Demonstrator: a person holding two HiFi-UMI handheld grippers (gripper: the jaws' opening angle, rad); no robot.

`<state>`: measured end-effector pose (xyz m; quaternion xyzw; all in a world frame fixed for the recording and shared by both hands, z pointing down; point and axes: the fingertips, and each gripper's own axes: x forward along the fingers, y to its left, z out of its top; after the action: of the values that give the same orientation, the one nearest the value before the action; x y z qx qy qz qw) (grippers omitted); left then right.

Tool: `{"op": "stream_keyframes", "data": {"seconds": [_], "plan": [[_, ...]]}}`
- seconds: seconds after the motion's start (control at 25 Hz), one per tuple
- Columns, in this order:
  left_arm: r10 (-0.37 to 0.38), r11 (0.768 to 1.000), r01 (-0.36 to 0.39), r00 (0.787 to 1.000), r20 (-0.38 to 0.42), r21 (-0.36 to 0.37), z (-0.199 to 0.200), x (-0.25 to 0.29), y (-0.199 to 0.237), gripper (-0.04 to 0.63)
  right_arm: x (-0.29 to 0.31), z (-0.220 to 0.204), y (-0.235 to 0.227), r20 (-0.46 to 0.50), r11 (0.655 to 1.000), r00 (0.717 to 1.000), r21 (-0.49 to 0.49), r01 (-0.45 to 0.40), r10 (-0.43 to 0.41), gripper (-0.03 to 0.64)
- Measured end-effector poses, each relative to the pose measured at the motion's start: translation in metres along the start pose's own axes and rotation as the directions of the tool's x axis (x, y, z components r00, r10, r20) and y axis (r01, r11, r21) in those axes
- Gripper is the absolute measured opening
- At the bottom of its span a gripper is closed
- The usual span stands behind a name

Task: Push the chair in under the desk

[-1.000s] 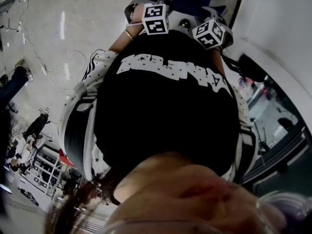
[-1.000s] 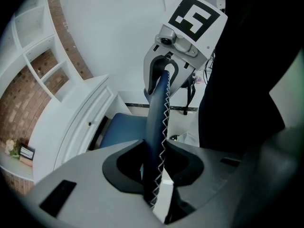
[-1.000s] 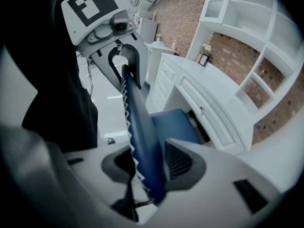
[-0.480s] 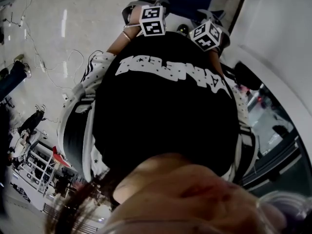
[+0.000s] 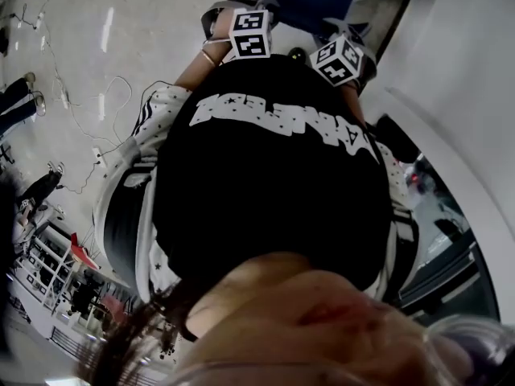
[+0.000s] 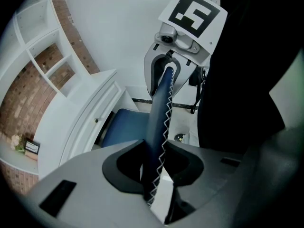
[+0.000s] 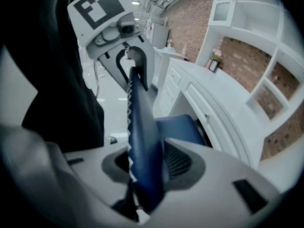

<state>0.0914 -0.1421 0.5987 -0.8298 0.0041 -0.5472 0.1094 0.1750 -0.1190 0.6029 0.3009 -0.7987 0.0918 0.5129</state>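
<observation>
White desk [image 7: 223, 96], brick wall [image 7: 187, 13] behind — your left gripper [image 6: 153, 172] and right gripper [image 7: 142, 175] pinch the chair backrest [image 6: 159, 108], right just tightened; push unevenly and the seat [image 7: 178, 127] may clip the desk.

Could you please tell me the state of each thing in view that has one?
Left gripper: shut on the chair backrest.
Right gripper: shut on the same backrest, jaws just closed further.
Blue chair seat: at the desk opening, not fully under.
Desk drawers: closed.
</observation>
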Motion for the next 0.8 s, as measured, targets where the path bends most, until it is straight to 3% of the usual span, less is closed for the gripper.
{"op": "stream_keyframes", "data": {"seconds": [0.28, 0.56, 0.8], "plan": [[0.013, 1.0, -0.014, 1.0, -0.016, -0.023, -0.006, -0.017, 0.033, 0.13, -0.002, 0.032, -0.021, 0.019, 0.996, 0.999, -0.076, -0.04, 0.042, 0.153], [0.018, 0.999, -0.018, 1.0, -0.018, -0.026, -0.014, -0.019, 0.032, 0.132, 0.001, 0.038, -0.017, 0.034, 0.997, 0.998, -0.067, -0.04, 0.043, 0.15], [0.01, 1.0, -0.01, 1.0, -0.015, -0.001, 0.0, -0.002, 0.022, 0.131, 0.005, 0.013, -0.017, 0.033, 1.0, 0.999, -0.012, -0.028, 0.028, 0.15]]}}
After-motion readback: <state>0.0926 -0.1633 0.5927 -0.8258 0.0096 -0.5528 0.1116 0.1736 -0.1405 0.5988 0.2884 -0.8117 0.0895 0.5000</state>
